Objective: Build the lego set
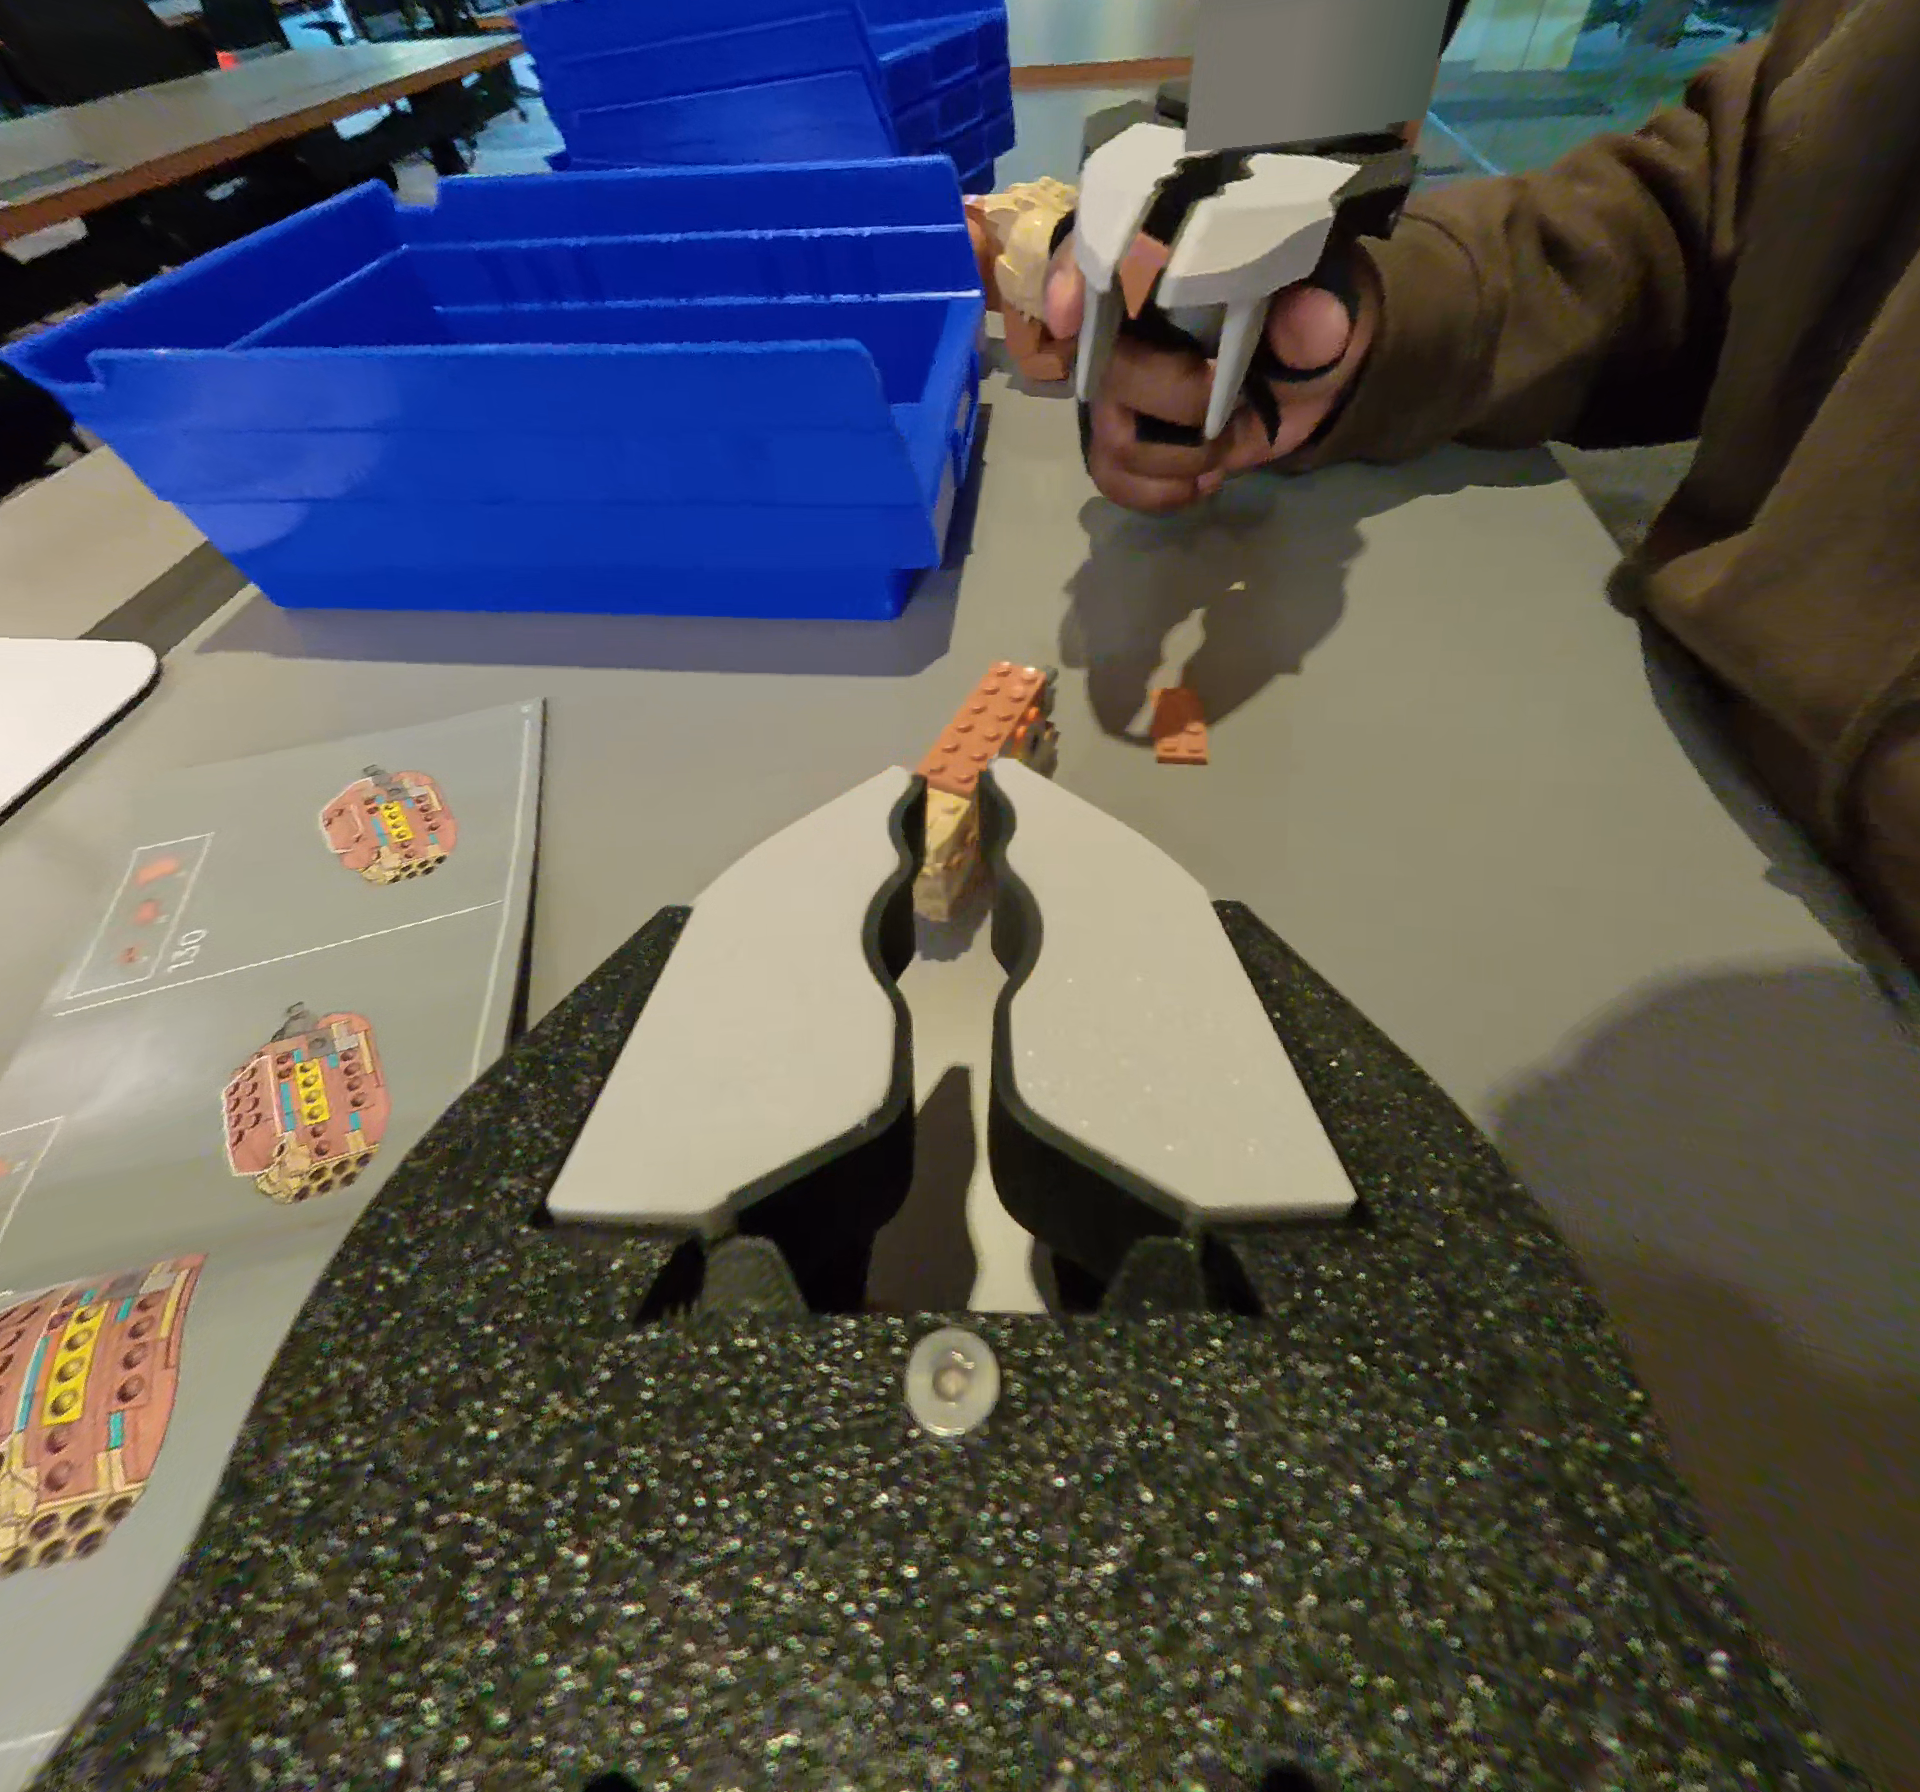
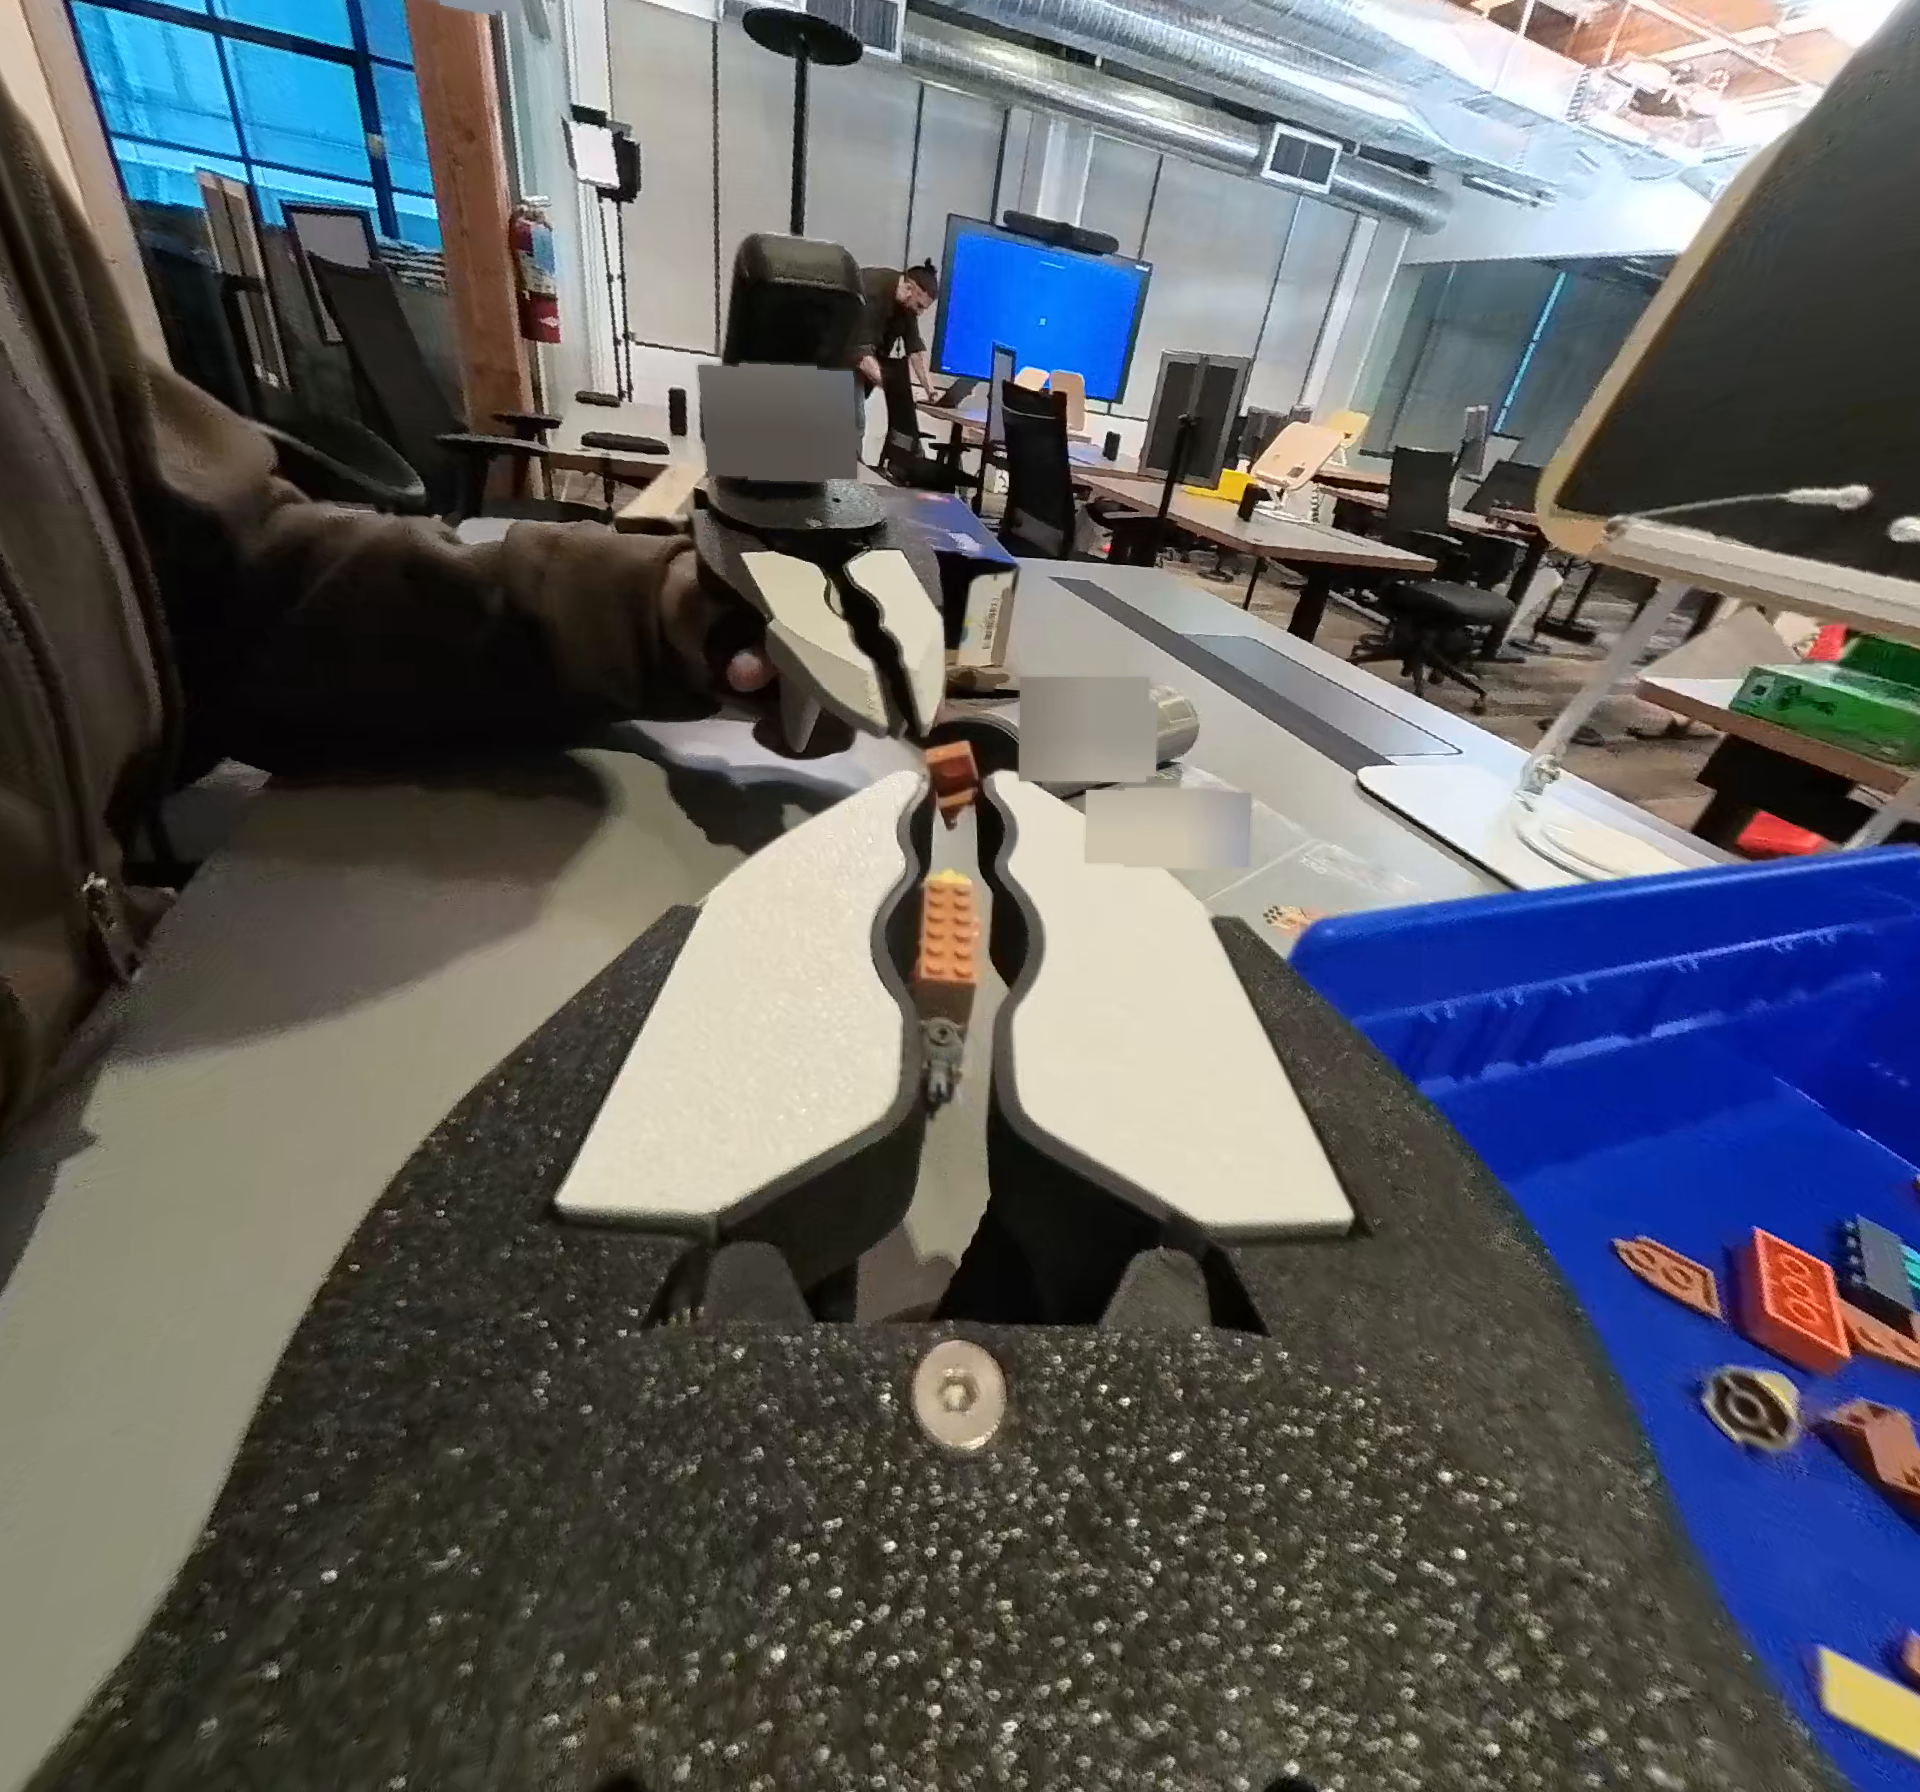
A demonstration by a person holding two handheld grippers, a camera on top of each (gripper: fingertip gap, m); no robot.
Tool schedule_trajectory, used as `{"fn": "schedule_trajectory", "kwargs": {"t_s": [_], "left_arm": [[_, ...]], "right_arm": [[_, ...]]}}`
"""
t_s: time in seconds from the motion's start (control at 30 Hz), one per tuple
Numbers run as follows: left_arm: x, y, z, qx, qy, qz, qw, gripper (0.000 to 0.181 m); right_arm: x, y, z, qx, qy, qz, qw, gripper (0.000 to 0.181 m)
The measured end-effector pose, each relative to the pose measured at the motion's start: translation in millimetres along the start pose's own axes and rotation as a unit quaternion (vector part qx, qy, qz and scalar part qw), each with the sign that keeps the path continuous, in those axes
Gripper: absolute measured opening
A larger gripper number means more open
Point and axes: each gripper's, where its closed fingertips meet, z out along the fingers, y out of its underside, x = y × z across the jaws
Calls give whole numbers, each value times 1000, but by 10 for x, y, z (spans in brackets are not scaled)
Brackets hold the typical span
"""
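Left wrist view: your left gripper (image 1: 951,786) is closed down to a narrow gap and clamps a lego sub-assembly (image 1: 977,776), an orange studded plate on top with a tan piece below it between the fingertips. The assembly's far end reaches out over the grey table (image 1: 1351,807). Just beyond the assembly, a small brown plate (image 1: 1181,726) lies alone on the table. Farther past it your right gripper (image 1: 1164,392) hangs above the table, fingers pointing down; from here you cannot tell what it holds. Left of the assembly lies the open instruction booklet (image 1: 312,911), and beyond the booklet stand stacked blue bins (image 1: 520,433); the contents are hidden by their walls.

Right wrist view: your right gripper (image 2: 954,792) is nearly closed and pinches a small orange-brown brick (image 2: 953,778) at its fingertips. Below, seen through the gap between the fingers, sits the same assembly (image 2: 948,942) with a grey part at its near end. Your left gripper (image 2: 914,719) comes in just beyond the brick. Only this view looks into a blue bin (image 2: 1558,994), right of the assembly: loose orange, brown, grey, teal and yellow pieces (image 2: 1797,1295) lie on its floor.
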Motion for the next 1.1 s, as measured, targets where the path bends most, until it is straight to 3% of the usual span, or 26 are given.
{"fn": "schedule_trajectory", "kwargs": {"t_s": [0.3,1.1], "left_arm": [[-75,196,71,-23,1,-24,999,9],[-73,192,69,-21,7,-32,999,9]], "right_arm": [[81,99,-79,-16,14,-11,1000,8],[188,201,-95,-31,24,22,999,8]]}}
